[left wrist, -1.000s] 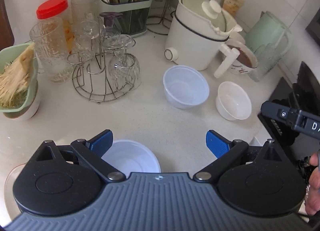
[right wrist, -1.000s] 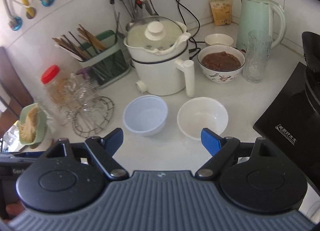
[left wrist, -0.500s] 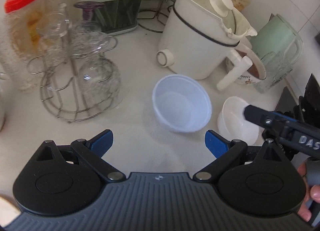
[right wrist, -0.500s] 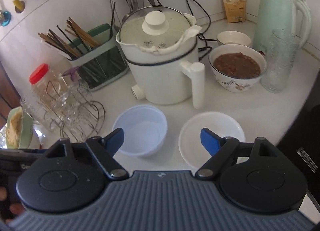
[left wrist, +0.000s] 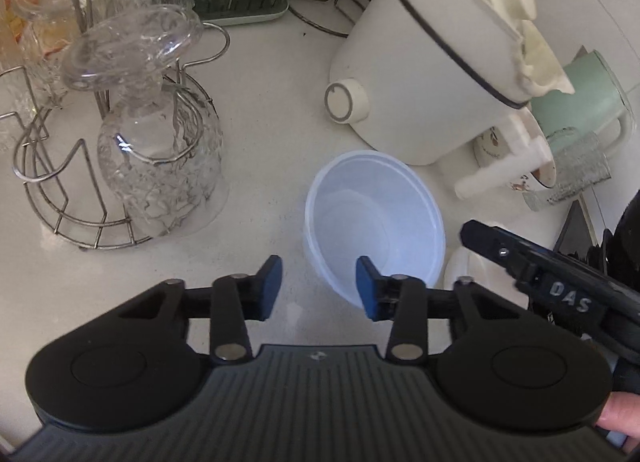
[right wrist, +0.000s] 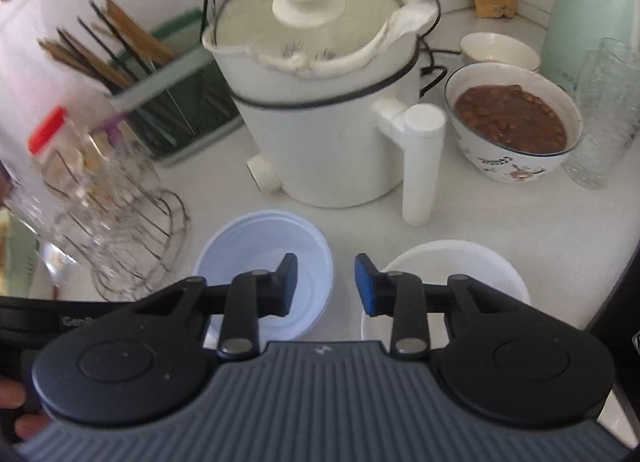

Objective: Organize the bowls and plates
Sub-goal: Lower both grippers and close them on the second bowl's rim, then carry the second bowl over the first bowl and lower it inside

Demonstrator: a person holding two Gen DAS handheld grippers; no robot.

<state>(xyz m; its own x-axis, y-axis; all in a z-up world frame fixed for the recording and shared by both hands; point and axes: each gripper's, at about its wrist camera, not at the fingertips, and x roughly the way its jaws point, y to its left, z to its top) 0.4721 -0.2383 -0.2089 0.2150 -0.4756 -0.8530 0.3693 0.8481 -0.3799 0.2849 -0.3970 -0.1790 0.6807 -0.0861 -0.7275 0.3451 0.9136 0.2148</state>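
Countertop (left wrist: 272,110): both hand-held grippers have half-closed

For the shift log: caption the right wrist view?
Right gripper, jaws open, poised between pale blue bowl and white bowl on the counter.

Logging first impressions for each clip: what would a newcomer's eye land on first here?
Probably the big white electric pot at the counter's centre, with two empty bowls in front: a pale blue bowl and a white bowl to its right. Both the left gripper and right gripper hang open just over the bowls.
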